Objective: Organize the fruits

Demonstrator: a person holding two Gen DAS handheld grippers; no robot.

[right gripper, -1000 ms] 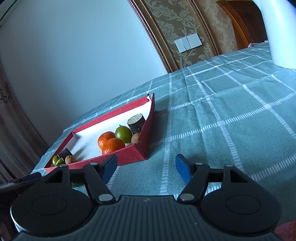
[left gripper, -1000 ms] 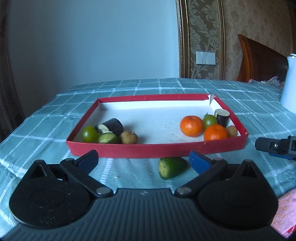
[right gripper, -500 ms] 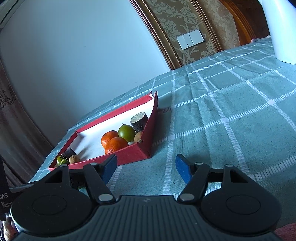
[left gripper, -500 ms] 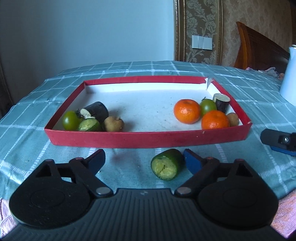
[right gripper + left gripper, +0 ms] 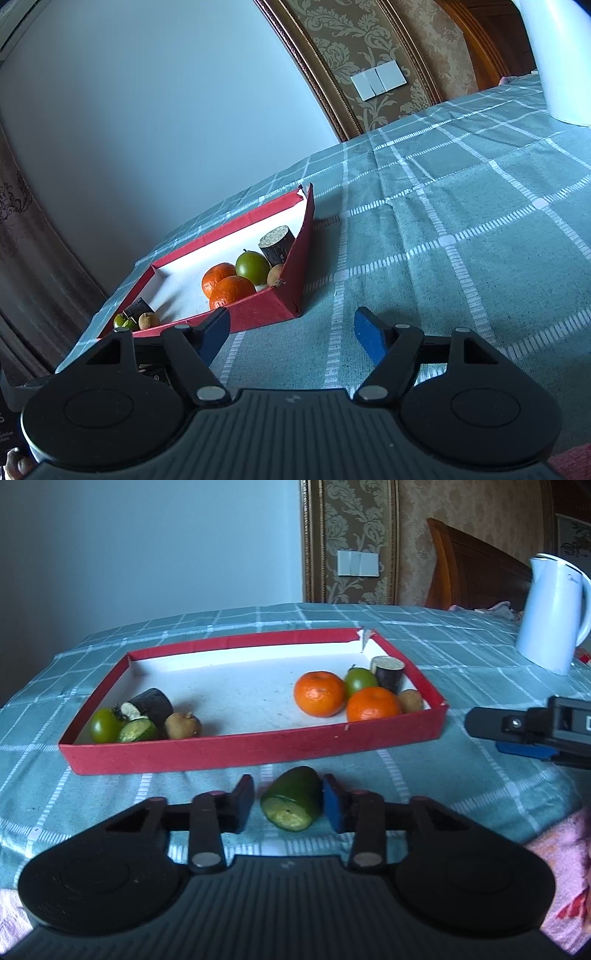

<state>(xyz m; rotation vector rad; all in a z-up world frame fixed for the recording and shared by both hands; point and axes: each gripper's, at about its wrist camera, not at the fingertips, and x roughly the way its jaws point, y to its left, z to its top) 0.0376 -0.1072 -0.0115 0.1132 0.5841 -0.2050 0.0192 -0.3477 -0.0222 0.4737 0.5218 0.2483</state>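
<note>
Red tray [image 5: 255,751] – two oranges [image 5: 319,693], green fruits, dark cut pieces inside.

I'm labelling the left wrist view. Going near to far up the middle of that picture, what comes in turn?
Cut green cucumber piece between the left tool's closing pads → shallow red cardboard tray → white wall switch plate.
</note>
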